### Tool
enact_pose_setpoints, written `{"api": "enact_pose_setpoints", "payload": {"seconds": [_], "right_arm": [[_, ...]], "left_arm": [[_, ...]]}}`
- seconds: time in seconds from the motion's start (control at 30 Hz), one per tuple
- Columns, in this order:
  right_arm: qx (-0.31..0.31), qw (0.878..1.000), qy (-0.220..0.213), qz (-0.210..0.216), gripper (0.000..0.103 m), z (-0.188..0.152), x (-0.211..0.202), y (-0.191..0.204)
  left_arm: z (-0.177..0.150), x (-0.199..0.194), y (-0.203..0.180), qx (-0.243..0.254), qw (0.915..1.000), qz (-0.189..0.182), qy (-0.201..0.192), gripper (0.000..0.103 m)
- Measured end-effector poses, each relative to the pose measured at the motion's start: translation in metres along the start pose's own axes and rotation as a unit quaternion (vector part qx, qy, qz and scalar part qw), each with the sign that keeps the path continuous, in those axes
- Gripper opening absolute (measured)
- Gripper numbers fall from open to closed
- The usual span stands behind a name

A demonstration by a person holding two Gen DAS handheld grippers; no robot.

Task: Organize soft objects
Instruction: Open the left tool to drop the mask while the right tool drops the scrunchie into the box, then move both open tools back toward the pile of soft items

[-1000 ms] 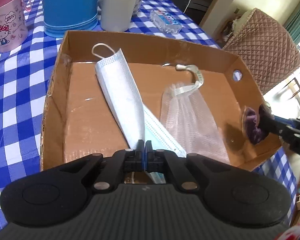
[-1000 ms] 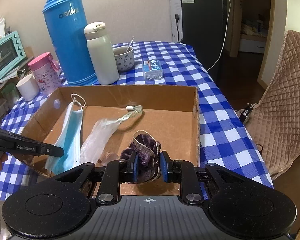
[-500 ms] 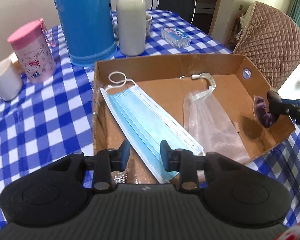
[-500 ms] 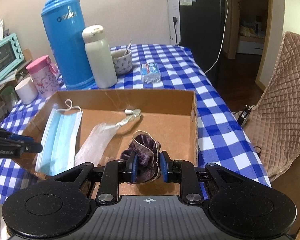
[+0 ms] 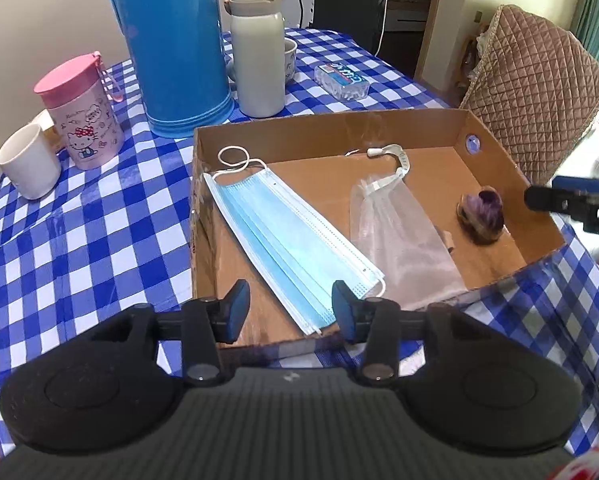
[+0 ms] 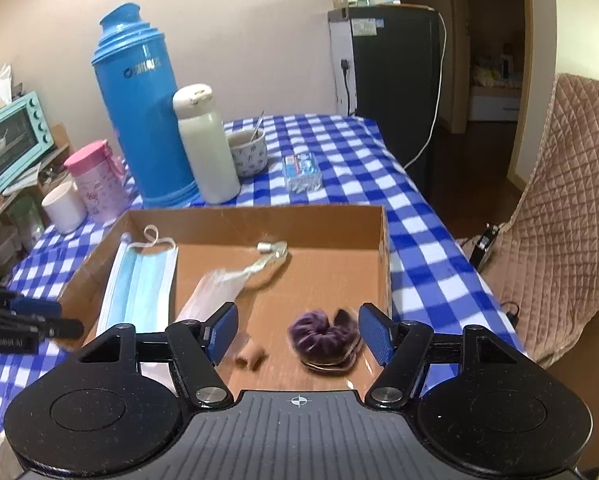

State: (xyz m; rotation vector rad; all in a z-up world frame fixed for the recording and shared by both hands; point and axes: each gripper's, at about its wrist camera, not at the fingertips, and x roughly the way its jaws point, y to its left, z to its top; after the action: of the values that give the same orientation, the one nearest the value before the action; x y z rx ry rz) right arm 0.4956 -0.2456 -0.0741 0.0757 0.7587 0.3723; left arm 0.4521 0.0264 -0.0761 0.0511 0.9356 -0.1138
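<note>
Soft, light purple velvet scrunchie [image 6: 324,335] loose in brown cardboard box [image 6: 383,248], best pinched across its bunched ring; left claw [image 5: 291,309], right claw [image 6: 298,330] both apart, empty.

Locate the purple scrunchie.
The scrunchie lies on the box floor near its right wall, right of the mesh bag, between the open right gripper's fingers.

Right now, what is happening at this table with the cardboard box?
A person holds a two-finger gripper in each hand and is sorting soft items into a cardboard box on the checked table. Both the left gripper and the right gripper are open and hold nothing. A blue face mask, a clear mesh pouch and a purple scrunchie lie on the box floor. The scrunchie rests just ahead of the right gripper's open fingers.
</note>
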Motion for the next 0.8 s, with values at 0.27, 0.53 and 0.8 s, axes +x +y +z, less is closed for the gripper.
{"api": "enact_pose_setpoints", "payload": {"seconds": [0.27,0.53,0.8], "right_arm": [[0.009,1.0,0.019,0.003,0.067,-0.014,-0.023,0.003],[0.009,1.0,0.021,0.012,0.067,-0.022,-0.05,0.013],[0.006,1.0,0.012,0.025,0.067,-0.029,-0.077,0.025]], "left_arm": [[-0.007,-0.027,-0.002,-0.009,0.9999,0.013,-0.008,0.046],[-0.022,-0.059,-0.002,-0.022,0.9993,0.024,-0.017,0.046],[-0.043,-0.095,0.003,-0.038,0.9981,0.039,-0.028,0.046]]}}
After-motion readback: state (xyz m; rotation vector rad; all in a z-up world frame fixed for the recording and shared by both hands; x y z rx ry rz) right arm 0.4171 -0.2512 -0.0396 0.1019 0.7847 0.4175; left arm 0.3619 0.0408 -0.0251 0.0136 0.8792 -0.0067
